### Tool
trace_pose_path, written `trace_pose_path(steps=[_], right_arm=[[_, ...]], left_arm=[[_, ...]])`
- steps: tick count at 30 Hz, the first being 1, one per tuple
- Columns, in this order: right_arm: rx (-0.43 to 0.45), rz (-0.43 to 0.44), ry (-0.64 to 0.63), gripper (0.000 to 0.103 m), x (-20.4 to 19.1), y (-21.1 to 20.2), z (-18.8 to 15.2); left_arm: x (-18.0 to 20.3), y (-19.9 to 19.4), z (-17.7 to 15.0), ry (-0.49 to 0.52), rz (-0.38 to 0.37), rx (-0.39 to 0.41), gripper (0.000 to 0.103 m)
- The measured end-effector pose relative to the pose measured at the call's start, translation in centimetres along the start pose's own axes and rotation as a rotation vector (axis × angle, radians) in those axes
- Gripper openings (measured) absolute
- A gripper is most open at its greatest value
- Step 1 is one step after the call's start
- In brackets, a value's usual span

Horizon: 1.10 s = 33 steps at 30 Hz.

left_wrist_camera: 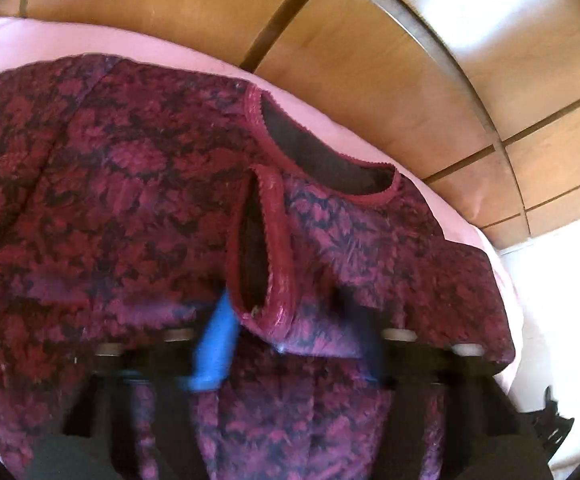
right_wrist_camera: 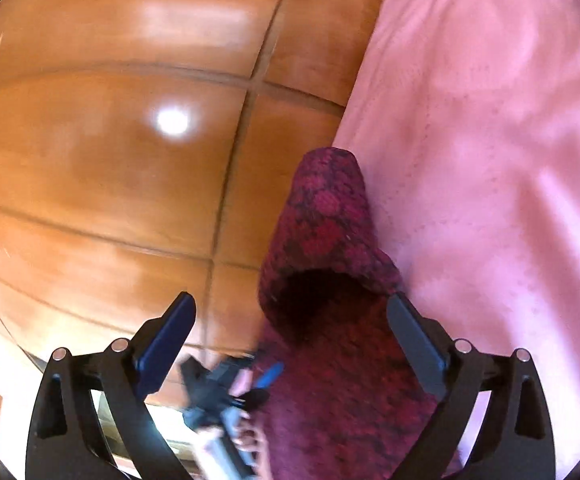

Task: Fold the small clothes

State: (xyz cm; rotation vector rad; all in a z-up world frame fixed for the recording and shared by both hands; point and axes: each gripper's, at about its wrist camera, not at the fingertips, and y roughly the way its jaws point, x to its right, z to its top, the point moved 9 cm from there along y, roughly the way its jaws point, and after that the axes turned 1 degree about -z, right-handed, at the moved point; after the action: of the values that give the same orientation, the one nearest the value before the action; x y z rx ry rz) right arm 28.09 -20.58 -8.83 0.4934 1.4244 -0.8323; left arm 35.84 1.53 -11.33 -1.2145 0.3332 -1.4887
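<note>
Where our left gripper (left_wrist_camera: 285, 344) sits at lower centre of its own view, its blue fingers (left_wrist_camera: 213, 356) are smeared by blur and pinch a fold of the maroon patterned sweater (left_wrist_camera: 129, 184). Our right gripper (right_wrist_camera: 290, 340) stands released, jaws wide, with the sweater's edge lying between them and the right pad close beside the cloth (whether it touches, we cannot tell). At lower centre of the right view the left gripper shows again, blurred, a hand (right_wrist_camera: 245, 436) partly hidden behind it. Most of the sweater spreads across a pink sheet (left_wrist_camera: 101, 44), its neckline toward the upper right. Glossy wooden panels (right_wrist_camera: 109, 140) fill the background, and the lens rim cuts off the lower corners.
</note>
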Motion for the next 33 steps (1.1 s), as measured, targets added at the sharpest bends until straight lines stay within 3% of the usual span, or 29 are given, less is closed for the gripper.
trace_pose_path(steps=[1, 2, 9, 12, 15, 17, 20, 26, 30, 33], right_arm=[[-0.004, 0.02, 0.025, 0.097, 0.0, 0.2, 0.3], [-0.013, 0.027, 0.05, 0.097, 0.1, 0.6, 0.4], [-0.048, 0.052, 0.1, 0.1, -0.3, 5.2, 0.5], [-0.059, 0.004, 0.074, 0.1, -0.2, 7.0, 0.5], [-0.04, -0.101, 0.039, 0.099, 1.2, 8.4, 0.7], [-0.05, -0.121, -0.012, 0.099, 1.2, 8.9, 0.3], [-0.083, -0.154, -0.056, 0.099, 0.9, 9.0, -0.5], [-0.193, -0.291, -0.308, 0.099, -1.0, 6.6, -3.4], [-0.111, -0.372, -0.611, 0.099, -5.3, 6.5, -4.5], [-0.117, -0.45, -0.717, 0.096, -5.7, 9.6, -5.0]], left_arm=[[0.0, -0.1, 0.3, 0.0, -0.013, 0.011, 0.016], [0.0, -0.6, 0.6, -0.004, -0.036, 0.032, 0.013], [-0.7, -7.3, 2.2, 0.062, -0.082, 0.196, 0.012], [-1.7, -9.2, 2.5, 0.105, -0.046, 0.245, 0.011], [-3.9, -9.8, 2.5, 0.088, 0.01, 0.275, 0.01], [-5.8, -8.7, 1.9, 0.093, 0.088, 0.255, 0.01], [-7.5, -6.4, 0.7, 0.095, 0.134, 0.189, 0.01], [-7.9, -7.1, 0.3, 0.109, 0.094, 0.215, 0.01], [-7.1, -8.3, 0.3, 0.152, 0.092, 0.249, 0.01], [-6.3, -8.5, 0.9, 0.156, 0.083, 0.27, 0.01]])
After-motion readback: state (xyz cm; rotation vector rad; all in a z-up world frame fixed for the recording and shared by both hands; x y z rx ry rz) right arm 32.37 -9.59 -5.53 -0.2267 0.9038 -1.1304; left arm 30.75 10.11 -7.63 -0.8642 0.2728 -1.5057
